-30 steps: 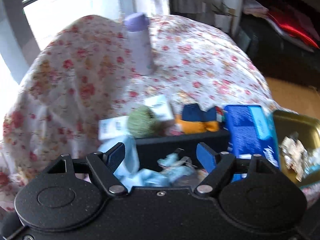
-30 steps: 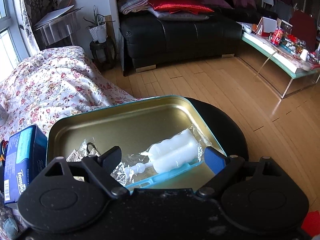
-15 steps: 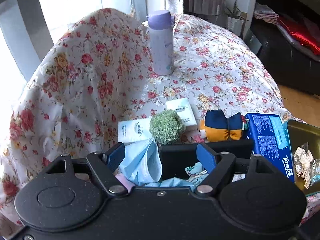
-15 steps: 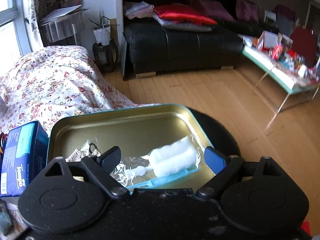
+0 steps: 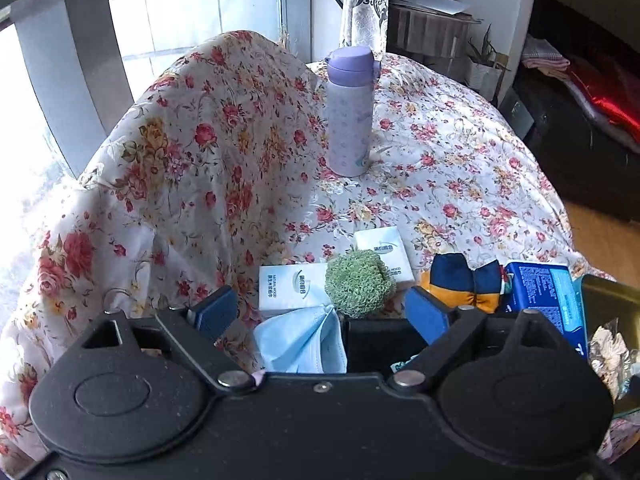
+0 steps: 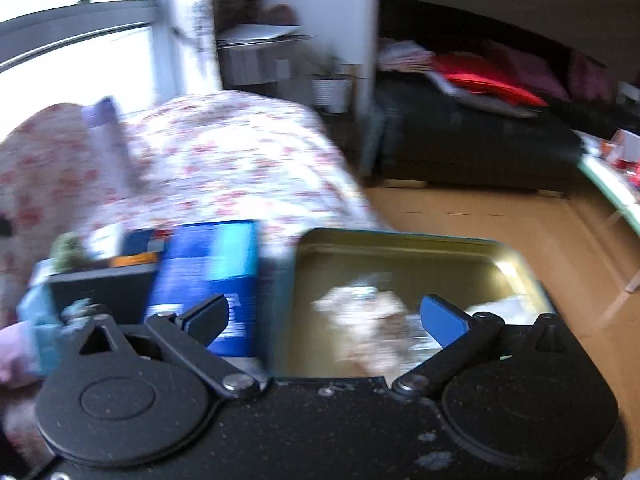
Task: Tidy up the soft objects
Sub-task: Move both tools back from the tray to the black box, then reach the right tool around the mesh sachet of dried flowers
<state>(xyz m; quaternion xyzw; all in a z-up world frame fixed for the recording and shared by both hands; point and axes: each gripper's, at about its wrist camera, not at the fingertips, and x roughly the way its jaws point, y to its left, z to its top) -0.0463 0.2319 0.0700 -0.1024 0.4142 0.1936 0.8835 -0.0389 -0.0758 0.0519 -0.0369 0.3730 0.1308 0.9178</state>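
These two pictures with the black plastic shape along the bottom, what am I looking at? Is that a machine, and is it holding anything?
No robot here: a person carries a hand-held two-finger gripper in each hand, and each has a wide-angle camera looking forward along its blue-padded fingers.

The sharp picture is from the left gripper. Its jaws are opening, with nothing pinched. Ahead, on a flowered cloth, stand a lilac bottle, two white tissue packs, a green scrubber ball, a blue and orange soft toy and a blue tissue package. A pale blue face mask drapes over the edge of a black box.

The blurred picture is from the right gripper, also opening and empty, above a gold tin tray holding crinkled wrapping.
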